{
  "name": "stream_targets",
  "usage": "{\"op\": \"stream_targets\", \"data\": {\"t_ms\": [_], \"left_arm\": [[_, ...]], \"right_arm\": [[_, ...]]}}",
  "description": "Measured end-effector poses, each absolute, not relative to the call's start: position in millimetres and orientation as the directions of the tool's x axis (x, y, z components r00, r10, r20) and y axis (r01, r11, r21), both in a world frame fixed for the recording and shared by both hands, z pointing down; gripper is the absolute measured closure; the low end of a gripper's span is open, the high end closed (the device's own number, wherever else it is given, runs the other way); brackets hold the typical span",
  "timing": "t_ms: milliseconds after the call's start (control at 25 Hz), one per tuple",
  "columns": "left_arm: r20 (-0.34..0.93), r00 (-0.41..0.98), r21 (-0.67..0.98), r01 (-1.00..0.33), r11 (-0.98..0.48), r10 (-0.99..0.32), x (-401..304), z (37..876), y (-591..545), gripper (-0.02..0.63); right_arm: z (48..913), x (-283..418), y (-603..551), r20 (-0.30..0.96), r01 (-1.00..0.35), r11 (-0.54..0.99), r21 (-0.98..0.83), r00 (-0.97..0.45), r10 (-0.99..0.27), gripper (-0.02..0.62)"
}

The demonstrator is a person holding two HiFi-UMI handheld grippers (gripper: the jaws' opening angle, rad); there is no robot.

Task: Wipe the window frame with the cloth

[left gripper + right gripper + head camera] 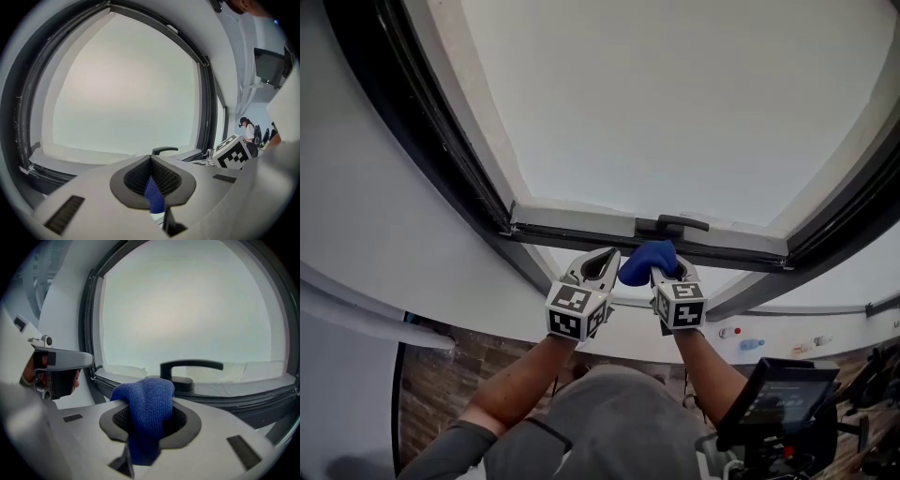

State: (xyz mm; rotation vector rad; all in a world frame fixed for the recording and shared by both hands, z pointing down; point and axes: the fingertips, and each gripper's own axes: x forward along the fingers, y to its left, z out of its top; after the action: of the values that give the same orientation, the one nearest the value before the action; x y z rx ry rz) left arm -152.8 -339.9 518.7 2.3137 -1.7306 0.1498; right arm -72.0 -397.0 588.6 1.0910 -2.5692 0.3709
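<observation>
Only the left gripper view shows the left gripper (151, 161) with its jaws closed on a thin strip of the blue cloth (153, 194). In the head view the bunched, nubby cloth bulges from the right gripper (673, 272), which is clamped on it. The cloth sits just below the dark handle (672, 223) on the window frame (581, 228). Both forearms reach upward, side by side.

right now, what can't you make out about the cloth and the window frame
Tips of the right gripper: right gripper view, the cloth drapes over them.
Whether the cloth touches the window frame: head view, the cloth covers that spot.
How much cloth the left gripper pinches: left gripper view, only a sliver shows.
</observation>
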Motion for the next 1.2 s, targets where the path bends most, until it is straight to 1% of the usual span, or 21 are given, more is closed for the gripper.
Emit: {"op": "stream_targets", "data": {"t_ms": [280,520,920,1200], "left_arm": [[0.249,0.34,0.109,-0.94,-0.322,-0.907,-90.9,520.3,-360.7,0.597],[0.257,0.369,0.116,-0.929,-0.351,-0.893,-46.8,521.2,-377.7,0.597],[0.265,0.441,0.126,-0.898,-0.422,-0.858,35.8,526.6,-406.7,0.597],[0.29,0.467,0.119,-0.883,-0.453,-0.835,79.3,531.4,-416.3,0.597]], "right_arm": [[588.1,-10.3,-417.6,0.381,-0.761,0.638,-0.12,-0.628,-0.678,0.472],[589.7,37.8,-429.5,0.372,-0.779,0.612,-0.138,-0.613,-0.697,0.472],[592.5,130.9,-454.1,0.381,-0.831,0.541,-0.13,-0.545,-0.747,0.472],[593.0,176.7,-464.2,0.378,-0.85,0.508,-0.143,-0.521,-0.765,0.472]]}}
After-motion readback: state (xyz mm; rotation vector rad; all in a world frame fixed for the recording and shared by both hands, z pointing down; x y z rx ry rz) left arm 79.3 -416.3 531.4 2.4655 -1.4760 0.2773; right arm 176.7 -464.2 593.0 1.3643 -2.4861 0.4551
